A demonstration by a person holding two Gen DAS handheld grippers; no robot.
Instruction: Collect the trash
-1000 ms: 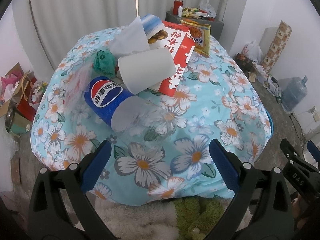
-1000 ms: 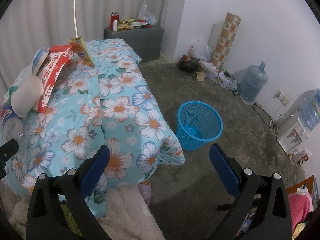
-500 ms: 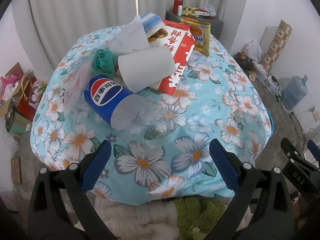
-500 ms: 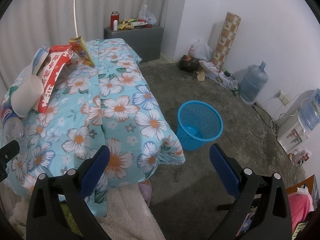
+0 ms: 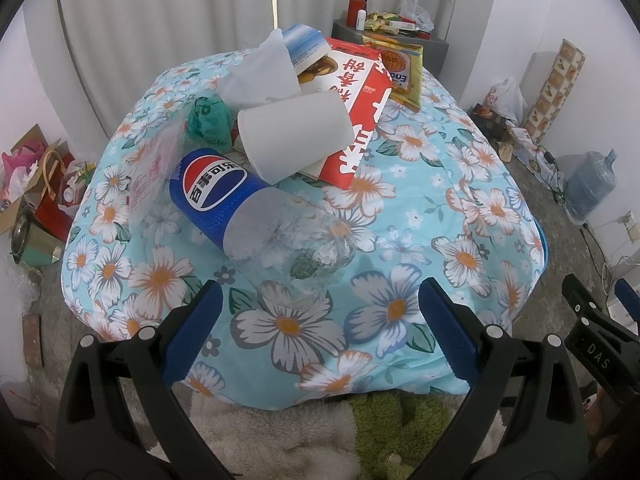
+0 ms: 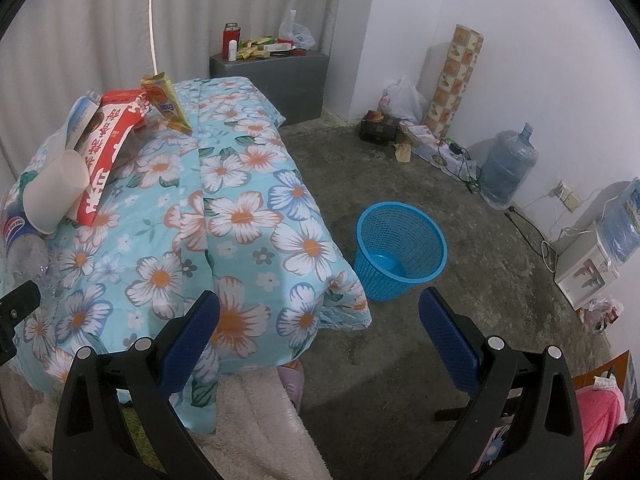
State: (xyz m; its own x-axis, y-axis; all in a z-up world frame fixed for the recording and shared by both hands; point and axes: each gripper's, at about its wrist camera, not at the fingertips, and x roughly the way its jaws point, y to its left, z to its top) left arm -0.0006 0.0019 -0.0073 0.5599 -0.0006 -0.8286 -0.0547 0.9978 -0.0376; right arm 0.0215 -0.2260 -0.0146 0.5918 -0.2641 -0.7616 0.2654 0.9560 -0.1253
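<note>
Trash lies piled on a table under a floral blue cloth [image 5: 440,184]. An empty Pepsi bottle [image 5: 248,208] lies on its side nearest me, with a white paper cup [image 5: 294,134] behind it, a red and white box [image 5: 360,104], a tissue [image 5: 260,72], a green crumpled wrapper [image 5: 210,120] and a yellow snack packet [image 5: 402,68]. My left gripper [image 5: 316,322] is open and empty just in front of the bottle. My right gripper [image 6: 318,326] is open and empty over the table's corner. A blue mesh bin [image 6: 400,254] stands on the floor to the right of the table.
A water jug [image 6: 506,168], a patterned roll [image 6: 456,76] and bags stand along the right wall. A grey cabinet [image 6: 272,76] with clutter is behind the table. Boxes and bags [image 5: 36,184] lie on the floor to the left. A fluffy blanket [image 6: 256,428] lies below.
My left gripper has drifted slightly closer to the Pepsi bottle. The right gripper has hardly moved.
</note>
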